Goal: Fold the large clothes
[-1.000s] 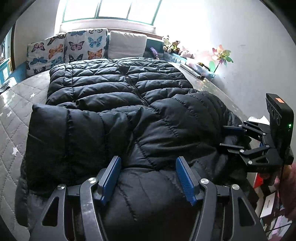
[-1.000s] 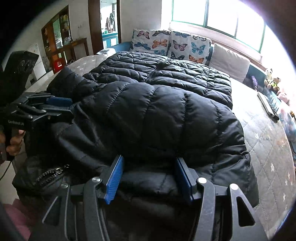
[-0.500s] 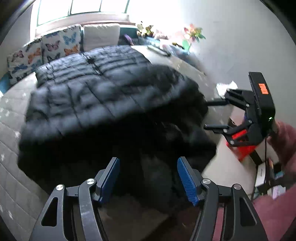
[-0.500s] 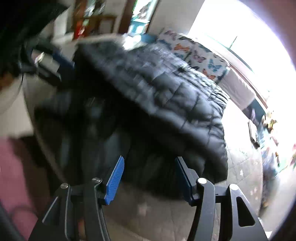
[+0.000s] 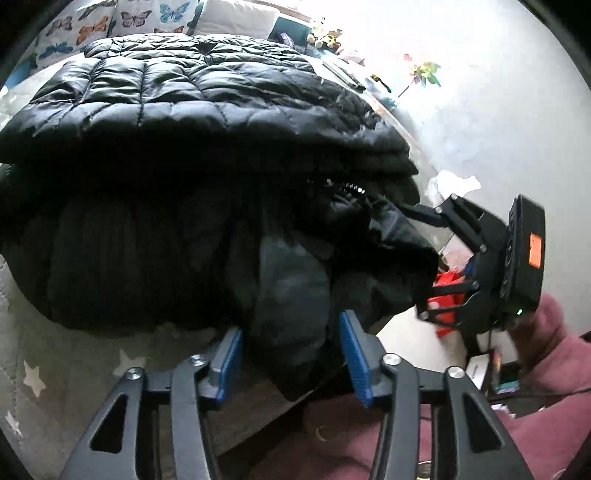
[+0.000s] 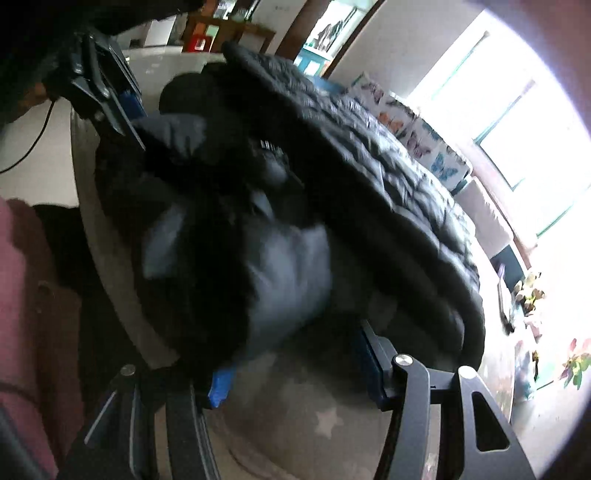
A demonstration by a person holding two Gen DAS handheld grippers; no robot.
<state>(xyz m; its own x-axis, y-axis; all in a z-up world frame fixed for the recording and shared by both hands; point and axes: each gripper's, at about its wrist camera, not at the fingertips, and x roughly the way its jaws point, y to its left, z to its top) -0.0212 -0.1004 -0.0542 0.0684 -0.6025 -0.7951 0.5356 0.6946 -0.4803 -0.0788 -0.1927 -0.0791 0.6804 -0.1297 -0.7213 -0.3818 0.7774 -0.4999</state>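
A large black quilted puffer jacket [image 5: 192, 96] lies on a grey star-print mattress [image 5: 74, 373]; its near end hangs over the mattress edge, grey lining showing [image 5: 291, 295]. My left gripper [image 5: 291, 358] is open, its blue pads either side of the hanging fabric at the bed's edge. My right gripper shows in the left wrist view [image 5: 417, 266] at the jacket's right corner, fingers partly hidden by fabric. In the right wrist view my right gripper [image 6: 295, 373] is open around the same bunched jacket end [image 6: 280, 273]; the left gripper [image 6: 110, 103] sits at the far corner.
Butterfly-print cushions [image 5: 122, 18] and a white pillow [image 5: 236, 14] line the bed's far end under a window. A white wall [image 5: 498, 110] stands right of the bed, with a pinwheel [image 5: 426, 72] and small toys. Red items [image 5: 448, 291] lie on the floor.
Both grippers have dropped from above the jacket to the near edge of the bed. They now straddle the hanging end of the jacket, still open.
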